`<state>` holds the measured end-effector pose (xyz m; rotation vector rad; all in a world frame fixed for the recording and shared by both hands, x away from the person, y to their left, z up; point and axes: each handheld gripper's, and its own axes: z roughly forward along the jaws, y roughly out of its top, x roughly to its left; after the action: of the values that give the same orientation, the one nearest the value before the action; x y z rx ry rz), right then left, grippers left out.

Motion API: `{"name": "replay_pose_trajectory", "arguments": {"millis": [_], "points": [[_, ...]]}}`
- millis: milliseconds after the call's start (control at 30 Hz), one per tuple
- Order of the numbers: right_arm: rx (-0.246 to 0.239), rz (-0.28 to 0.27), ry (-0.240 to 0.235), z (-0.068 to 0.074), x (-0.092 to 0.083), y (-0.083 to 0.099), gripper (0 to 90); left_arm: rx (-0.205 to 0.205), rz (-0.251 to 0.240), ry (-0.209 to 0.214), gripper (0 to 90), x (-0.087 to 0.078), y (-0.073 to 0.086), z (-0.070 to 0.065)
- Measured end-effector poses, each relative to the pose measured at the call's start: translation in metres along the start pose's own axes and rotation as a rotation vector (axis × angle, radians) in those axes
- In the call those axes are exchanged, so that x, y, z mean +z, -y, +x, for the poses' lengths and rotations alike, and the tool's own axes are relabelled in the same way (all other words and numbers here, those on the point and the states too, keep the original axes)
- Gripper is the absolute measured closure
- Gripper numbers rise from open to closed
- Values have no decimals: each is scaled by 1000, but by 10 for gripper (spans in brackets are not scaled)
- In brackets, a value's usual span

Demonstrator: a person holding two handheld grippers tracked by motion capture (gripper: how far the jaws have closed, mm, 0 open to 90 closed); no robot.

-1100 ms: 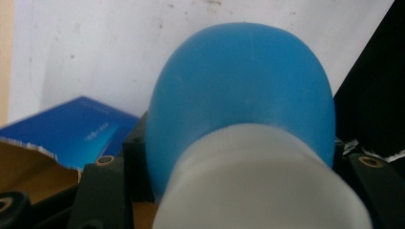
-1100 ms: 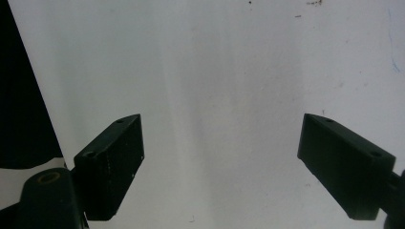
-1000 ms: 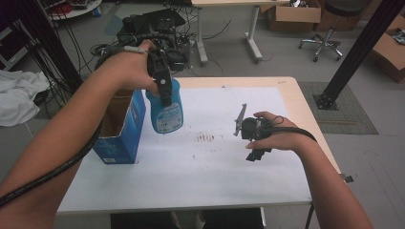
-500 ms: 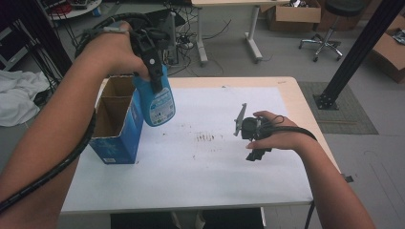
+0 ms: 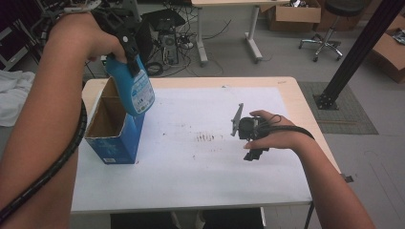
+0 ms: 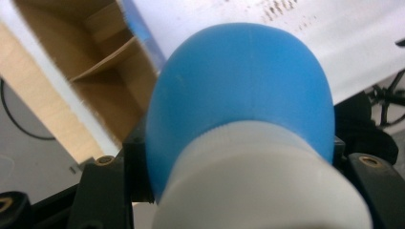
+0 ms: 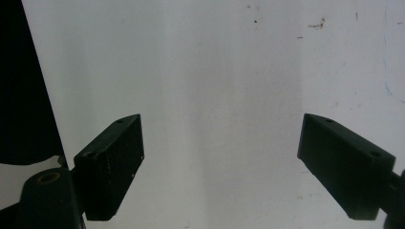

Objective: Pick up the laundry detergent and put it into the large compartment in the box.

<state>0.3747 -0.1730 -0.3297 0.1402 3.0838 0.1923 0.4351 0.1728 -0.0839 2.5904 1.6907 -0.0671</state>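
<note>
A blue bottle (image 5: 137, 89) with a white cap (image 6: 258, 186) hangs tilted above the open blue cardboard box (image 5: 114, 138) at the table's left. My left gripper (image 5: 125, 47) is shut on the bottle's neck, held high by the left hand. In the left gripper view the bottle's blue body (image 6: 239, 81) blocks the middle, with the box's brown inside (image 6: 95, 76) behind it. My right gripper (image 5: 253, 143) rests at the right of the white sheet (image 5: 200, 181). Its jaws (image 7: 222, 162) stand wide open with nothing between them.
Dark smudges (image 5: 206, 138) mark the sheet's middle. The box has cardboard dividers inside. Past the table's far edge lie cables and a desk's legs (image 5: 200, 43). A black post (image 5: 353, 52) stands at the right.
My left hand has lifted the bottle up and to the left, from beside the box to above its open top. The right hand has stayed put.
</note>
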Motion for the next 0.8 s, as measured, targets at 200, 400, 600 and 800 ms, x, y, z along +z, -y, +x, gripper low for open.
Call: {"name": "replay_pose_trajectory", "arguments": {"millis": [200, 400, 600, 800], "points": [[-7, 2, 4, 1, 1, -2, 160, -135, -33, -16, 385, -9, 12, 22], [-8, -1, 4, 0, 1, -3, 160, -214, -36, -24, 385, -9, 22, 40], [-16, -5, 3, -1, 1, -5, 160, -294, -33, -54, 385, 3, 31, 57], [-17, -7, 3, -1, 1, -5, 160, -313, -20, -47, 385, 22, 33, 63]]}}
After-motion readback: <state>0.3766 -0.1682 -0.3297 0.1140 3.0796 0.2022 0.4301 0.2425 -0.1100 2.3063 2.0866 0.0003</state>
